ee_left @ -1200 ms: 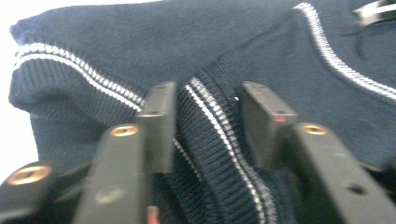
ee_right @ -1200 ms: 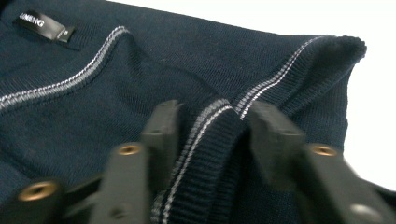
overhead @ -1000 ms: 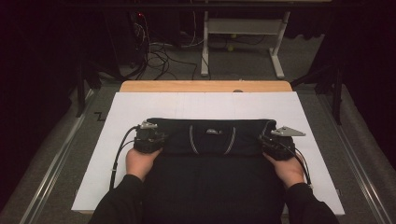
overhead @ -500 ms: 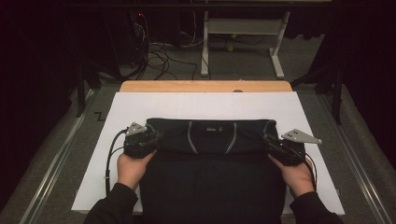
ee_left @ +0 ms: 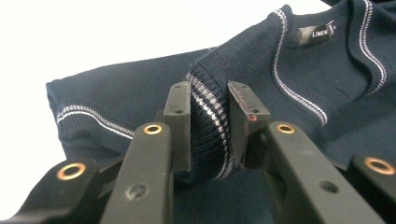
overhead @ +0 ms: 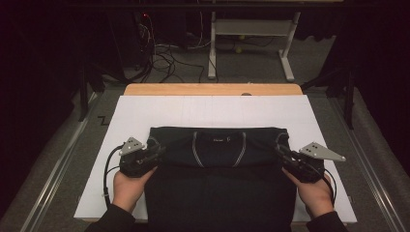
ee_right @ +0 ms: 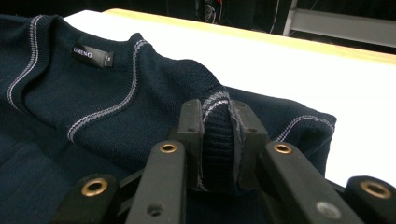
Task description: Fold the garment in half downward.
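A dark sweater (overhead: pixel 220 179) is being folded on the white board (overhead: pixel 212 111), collar up, at its near middle; each striped hem corner is being pinched tightly by the left gripper (ee_left: pixel 208 100) and right gripper (ee_right: pixel 217 114); both should be carried level and together, keeping the fold straight.

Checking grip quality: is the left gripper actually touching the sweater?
Touching. In the left gripper view, the left gripper has both jaws pressed on a bunched striped fold of the sweater.
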`<state>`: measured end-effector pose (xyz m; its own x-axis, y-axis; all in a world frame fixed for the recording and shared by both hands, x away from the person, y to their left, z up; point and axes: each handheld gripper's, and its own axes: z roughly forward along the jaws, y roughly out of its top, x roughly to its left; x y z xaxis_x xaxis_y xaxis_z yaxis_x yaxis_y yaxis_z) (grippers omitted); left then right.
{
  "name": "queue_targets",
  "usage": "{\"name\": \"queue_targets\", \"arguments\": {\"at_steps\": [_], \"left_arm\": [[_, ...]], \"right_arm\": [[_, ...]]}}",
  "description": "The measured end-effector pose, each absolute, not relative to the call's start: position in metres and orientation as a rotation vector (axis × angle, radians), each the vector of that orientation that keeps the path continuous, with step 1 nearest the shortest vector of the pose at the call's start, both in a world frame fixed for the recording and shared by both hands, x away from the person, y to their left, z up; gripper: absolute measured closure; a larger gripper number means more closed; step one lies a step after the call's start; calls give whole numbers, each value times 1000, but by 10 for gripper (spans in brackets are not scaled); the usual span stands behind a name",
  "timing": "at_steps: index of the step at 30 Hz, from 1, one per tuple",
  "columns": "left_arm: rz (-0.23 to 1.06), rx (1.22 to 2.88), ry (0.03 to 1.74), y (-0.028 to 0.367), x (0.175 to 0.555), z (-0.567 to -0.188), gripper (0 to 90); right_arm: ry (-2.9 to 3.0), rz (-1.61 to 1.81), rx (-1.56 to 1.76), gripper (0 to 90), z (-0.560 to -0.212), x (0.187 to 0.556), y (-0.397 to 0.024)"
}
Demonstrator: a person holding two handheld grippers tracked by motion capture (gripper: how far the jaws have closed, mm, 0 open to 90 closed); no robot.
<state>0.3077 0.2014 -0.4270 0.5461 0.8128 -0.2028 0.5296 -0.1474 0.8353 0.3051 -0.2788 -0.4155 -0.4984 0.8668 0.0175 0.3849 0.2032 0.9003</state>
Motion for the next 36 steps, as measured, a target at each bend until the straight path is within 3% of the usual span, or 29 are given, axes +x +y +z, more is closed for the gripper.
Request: {"name": "queue_targets", "arguments": {"at_steps": [36], "left_arm": [[335, 1897, 1076, 204, 266, -448, 671]], "right_arm": [[2036, 1252, 1149, 770, -439, 260, -289]]}}
